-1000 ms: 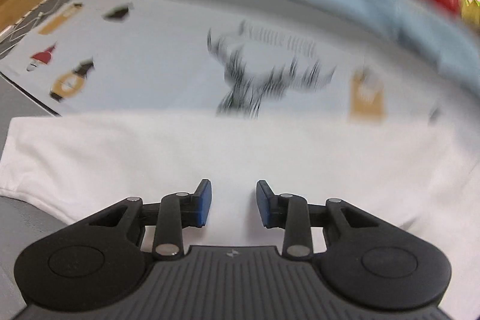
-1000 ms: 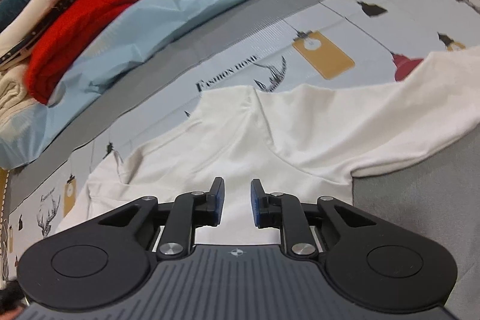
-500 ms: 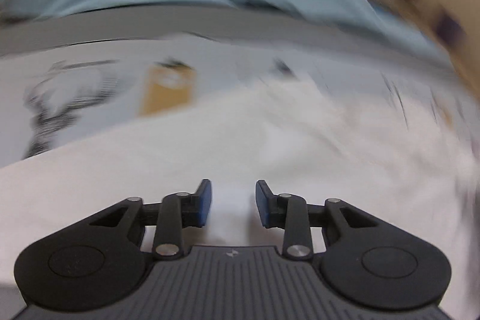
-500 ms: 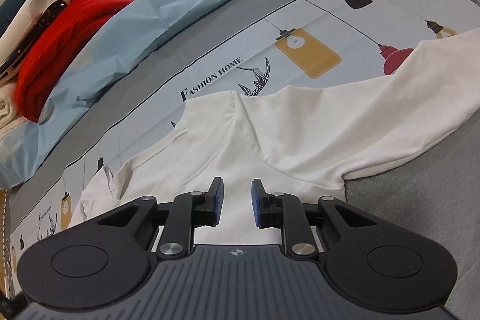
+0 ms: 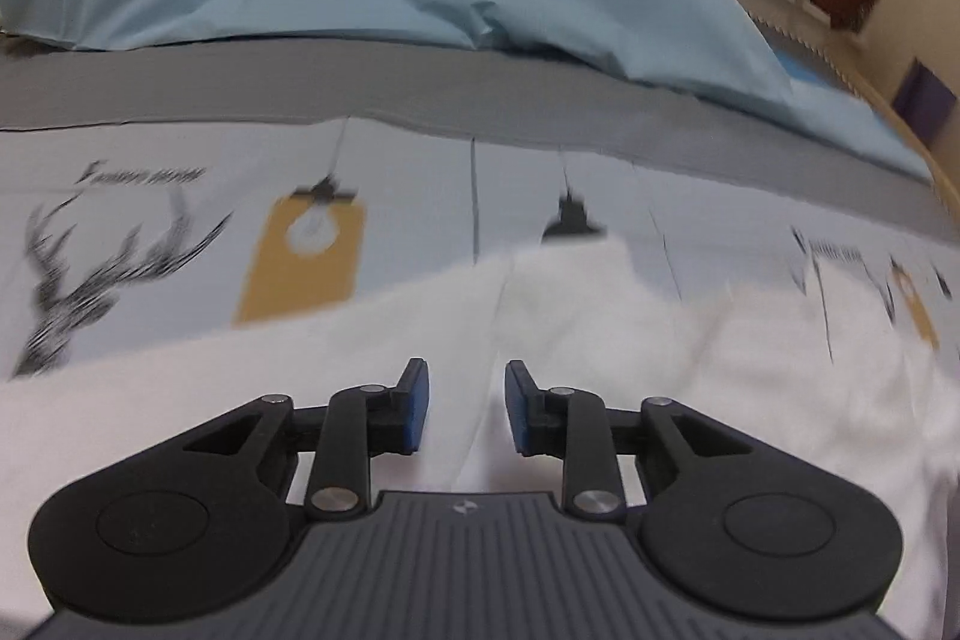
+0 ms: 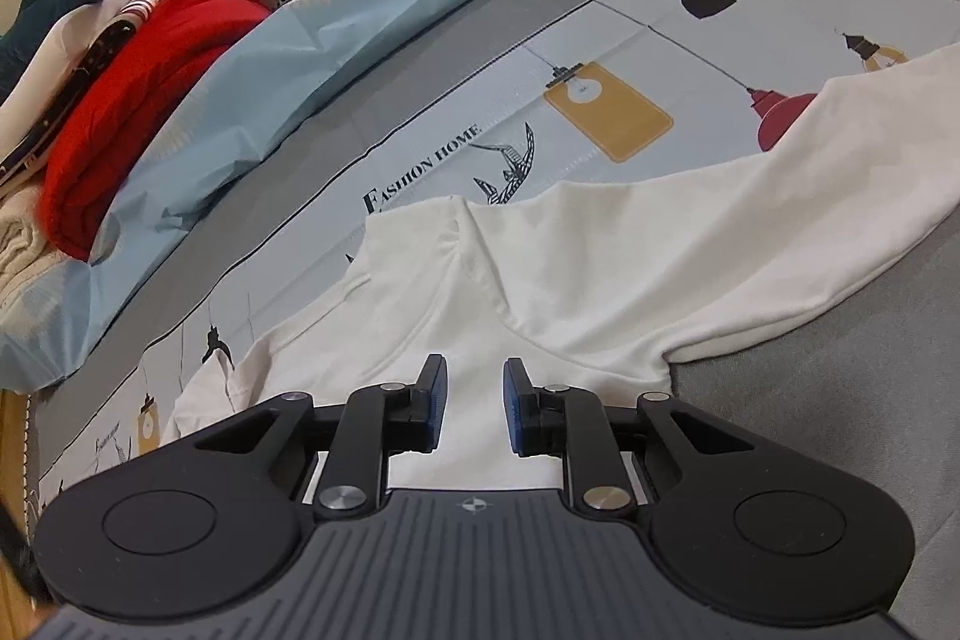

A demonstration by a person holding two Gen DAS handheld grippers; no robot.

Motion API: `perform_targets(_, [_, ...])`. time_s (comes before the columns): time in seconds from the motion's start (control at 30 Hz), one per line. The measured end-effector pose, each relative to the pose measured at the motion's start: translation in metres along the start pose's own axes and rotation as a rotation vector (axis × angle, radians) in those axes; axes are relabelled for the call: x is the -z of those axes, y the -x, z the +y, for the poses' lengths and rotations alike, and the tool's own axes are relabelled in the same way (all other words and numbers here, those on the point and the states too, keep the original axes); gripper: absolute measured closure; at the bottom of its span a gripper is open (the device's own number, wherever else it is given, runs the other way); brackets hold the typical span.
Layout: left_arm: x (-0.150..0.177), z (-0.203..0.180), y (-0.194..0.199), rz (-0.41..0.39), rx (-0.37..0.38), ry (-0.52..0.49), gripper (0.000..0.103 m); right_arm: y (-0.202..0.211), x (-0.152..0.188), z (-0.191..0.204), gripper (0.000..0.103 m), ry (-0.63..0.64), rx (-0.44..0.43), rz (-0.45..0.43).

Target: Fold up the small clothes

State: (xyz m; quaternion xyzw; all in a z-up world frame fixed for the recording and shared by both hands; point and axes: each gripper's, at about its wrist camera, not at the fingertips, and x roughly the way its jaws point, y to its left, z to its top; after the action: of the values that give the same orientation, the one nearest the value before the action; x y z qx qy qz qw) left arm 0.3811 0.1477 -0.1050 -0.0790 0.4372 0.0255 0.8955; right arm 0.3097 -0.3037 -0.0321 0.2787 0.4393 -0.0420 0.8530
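I see a white long-sleeved top (image 6: 600,268) lying spread on the printed bedsheet (image 6: 600,40), one sleeve (image 6: 840,160) stretched out to the right, its collar (image 6: 414,238) pointing away from me.

Printed bed sheet (image 6: 600,58), right wrist view: "FASHION HOME" in dark serif capitals, running slantwise beside a small drawn ship motif, just above the collar of the white garment (image 6: 540,280). A second printed line at the sheet's far upper right edge and a third at the lower left edge, both too small to read. Left wrist view: the lettering on the sheet (image 5: 420,196) above the stag-head drawing is blurred, illegible.
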Motion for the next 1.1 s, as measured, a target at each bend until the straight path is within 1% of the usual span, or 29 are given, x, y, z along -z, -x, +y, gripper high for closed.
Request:
perform_targets(0.03, [-0.005,-0.004,-0.008,0.003,-0.009,0.001,0.066,0.000,-0.001,-0.002,0.082,-0.004,0.001,0.002])
perform_targets(0.1, [-0.012,-0.015,-0.028,0.008,-0.027,-0.016,0.063,-0.001,-0.003,-0.006,0.082,-0.016,0.006,0.004])
perform_targets(0.17, [-0.016,-0.022,-0.045,0.026,-0.041,-0.028,0.053,0.000,-0.006,-0.010,0.082,-0.023,0.008,0.000])
perform_targets(0.2, [-0.017,-0.024,-0.051,0.028,-0.043,-0.036,0.053,0.000,-0.007,-0.012,0.082,-0.024,0.009,-0.004])
perform_targets(0.23, [-0.018,-0.023,-0.054,0.012,-0.039,-0.051,0.065,0.001,-0.009,-0.014,0.082,-0.024,0.011,-0.006])
perform_targets(0.27, [-0.020,-0.022,-0.056,-0.006,-0.034,-0.076,0.086,0.001,-0.011,-0.016,0.082,-0.024,0.014,-0.009])
perform_targets(0.3, [-0.022,-0.018,-0.059,-0.007,-0.027,-0.078,0.086,0.001,-0.012,-0.019,0.082,-0.026,0.018,-0.011])
perform_targets(0.33, [-0.023,-0.013,-0.060,-0.014,-0.032,-0.057,0.088,0.001,-0.013,-0.022,0.082,-0.031,0.022,-0.012])
perform_targets(0.4, [-0.023,-0.006,-0.058,-0.035,-0.061,-0.008,0.090,0.001,-0.015,-0.026,0.082,-0.039,0.027,-0.014])
perform_targets(0.43, [-0.023,-0.006,-0.056,-0.048,-0.071,0.009,0.090,0.001,-0.016,-0.028,0.082,-0.042,0.031,-0.015])
perform_targets(0.47, [-0.022,-0.007,-0.050,-0.063,-0.088,0.025,0.086,0.001,-0.016,-0.029,0.082,-0.045,0.032,-0.016])
perform_targets(0.5, [-0.022,-0.009,-0.043,-0.079,-0.108,0.039,0.086,0.002,-0.017,-0.030,0.082,-0.046,0.031,-0.016])
perform_targets(0.53, [-0.021,-0.011,-0.032,-0.099,-0.123,0.053,0.083,0.002,-0.017,-0.030,0.082,-0.047,0.030,-0.017])
perform_targets(0.57, [-0.018,-0.014,-0.021,-0.115,-0.115,0.062,0.075,0.003,-0.017,-0.030,0.082,-0.049,0.028,-0.019])
perform_targets(0.63, [-0.007,-0.018,-0.001,-0.137,-0.062,0.060,0.074,0.005,-0.016,-0.029,0.082,-0.046,0.023,-0.022])
perform_targets(0.7, [0.005,-0.024,0.006,-0.111,-0.021,0.010,0.074,0.007,-0.016,-0.027,0.082,-0.046,0.017,-0.022])
perform_targets(0.73, [0.012,-0.025,0.001,-0.074,-0.017,-0.028,0.074,0.009,-0.015,-0.026,0.082,-0.043,0.016,-0.024])
perform_targets(0.8, [0.023,-0.020,-0.021,0.076,-0.054,-0.080,0.075,0.011,-0.014,-0.022,0.082,-0.028,0.009,-0.025])
perform_targets(0.83, [0.025,-0.019,-0.014,0.051,-0.083,-0.101,0.076,0.012,-0.014,-0.019,0.082,-0.019,0.003,-0.024])
perform_targets(0.87, [0.022,-0.019,-0.005,0.070,-0.107,-0.107,0.077,0.014,-0.013,-0.016,0.082,-0.012,-0.004,-0.025])
perform_targets(0.9, [0.022,-0.019,0.009,0.064,-0.094,-0.088,0.076,0.016,-0.012,-0.014,0.082,-0.007,-0.008,-0.028])
perform_targets(0.93, [0.024,-0.017,0.031,0.032,-0.051,-0.067,0.076,0.019,-0.012,-0.012,0.082,-0.001,-0.007,-0.037])
perform_targets(0.97, [0.027,-0.017,0.051,0.013,-0.021,-0.070,0.075,0.022,-0.011,-0.010,0.082,0.001,-0.004,-0.051])
perform_targets(1.0, [0.033,-0.017,0.071,0.008,-0.018,-0.091,0.075,0.025,-0.011,-0.009,0.082,0.001,-0.002,-0.066])
perform_targets(1.03, [0.040,-0.018,0.091,0.008,-0.033,-0.113,0.075,0.029,-0.011,-0.008,0.082,0.002,-0.003,-0.084])
perform_targets(1.1, [0.057,-0.015,0.128,0.026,-0.044,-0.135,0.075,0.039,-0.011,-0.007,0.082,0.007,-0.001,-0.116])
